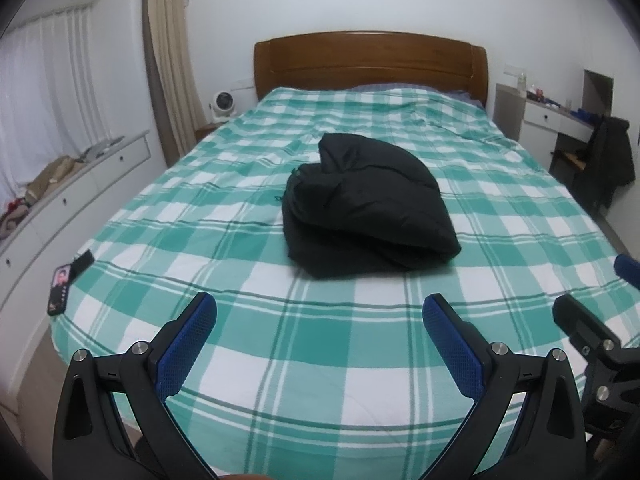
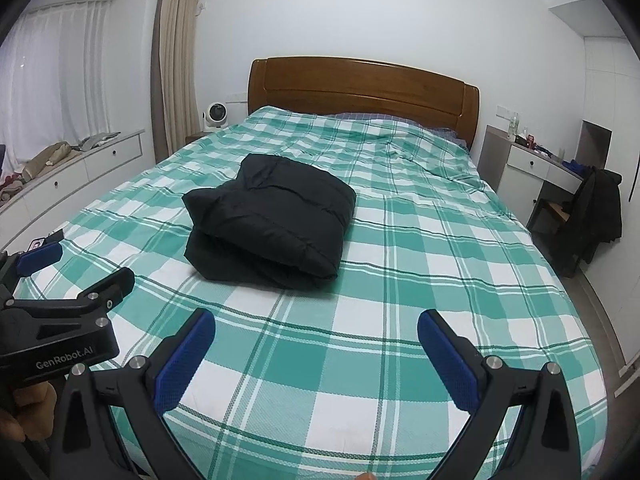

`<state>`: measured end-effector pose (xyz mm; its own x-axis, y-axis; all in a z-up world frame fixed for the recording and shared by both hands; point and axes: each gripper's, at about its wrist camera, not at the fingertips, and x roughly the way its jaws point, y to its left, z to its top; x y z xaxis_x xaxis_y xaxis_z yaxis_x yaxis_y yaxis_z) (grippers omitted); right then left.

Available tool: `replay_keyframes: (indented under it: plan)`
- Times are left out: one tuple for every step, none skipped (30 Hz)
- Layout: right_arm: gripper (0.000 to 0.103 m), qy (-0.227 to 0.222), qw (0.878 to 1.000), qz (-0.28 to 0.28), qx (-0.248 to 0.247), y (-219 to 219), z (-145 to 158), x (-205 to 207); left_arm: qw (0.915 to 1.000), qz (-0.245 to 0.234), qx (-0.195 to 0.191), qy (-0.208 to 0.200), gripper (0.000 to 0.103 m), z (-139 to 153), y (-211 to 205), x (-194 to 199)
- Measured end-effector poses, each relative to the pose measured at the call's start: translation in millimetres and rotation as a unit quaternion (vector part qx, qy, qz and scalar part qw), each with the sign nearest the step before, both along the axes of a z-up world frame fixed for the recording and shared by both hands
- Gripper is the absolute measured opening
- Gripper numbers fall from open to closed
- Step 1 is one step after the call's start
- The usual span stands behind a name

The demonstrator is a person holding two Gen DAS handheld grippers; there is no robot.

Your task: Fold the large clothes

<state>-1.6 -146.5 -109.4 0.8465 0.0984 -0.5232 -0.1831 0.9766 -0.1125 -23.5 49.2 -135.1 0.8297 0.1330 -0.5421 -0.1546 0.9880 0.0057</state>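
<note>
Jacket (image 1: 366, 204) already bundled, folded, mid-bed (image 1: 320, 320) on green plaid cover. Phone (image 1: 60, 288) parked at left bed edge. Left gripper (image 1: 319, 322) spread wide, nothing held; right gripper (image 2: 316, 334) likewise released, empty, both kept near foot of bed. Looks basically done; top layer could be pressed flat, edges squared gently.

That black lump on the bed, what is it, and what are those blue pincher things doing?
It is a black jacket, folded into a bundle in the middle of the checked bedspread. A person holds two grippers over the foot of the bed. The left gripper and the right gripper are both open and hold nothing. Neither touches the jacket, so the folding looks done.
</note>
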Motion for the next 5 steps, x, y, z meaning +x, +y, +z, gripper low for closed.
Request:
replay_keyframes:
  plan:
    - [0.103,0.0,1.0,0.0,0.0,0.0,-0.3,-0.4,1.0,0.0,-0.005,-0.001,0.103,0.6,0.5,-0.2]
    - [0.103,0.0,1.0,-0.001,-0.001,-0.4,-0.5,-0.6,1.0,0.002,-0.008,-0.003,0.103,1.2,0.7,-0.5]
    - [0.103,0.001,1.0,-0.001,-0.001,-0.8,-0.6,-0.8,0.9999,0.004,-0.008,-0.006,0.103,1.7,0.1,-1.4]
    - [0.103,0.001,1.0,-0.001,-0.001,-0.9,-0.8,-1.1,1.0,0.003,-0.003,-0.008,0.103,2.0,-1.1,-1.5]
    - [0.103,0.001,1.0,-0.001,-0.001,-1.4,-0.9,-1.2,0.9999,0.001,0.003,-0.01,0.103,2.0,-3.3,-1.9]
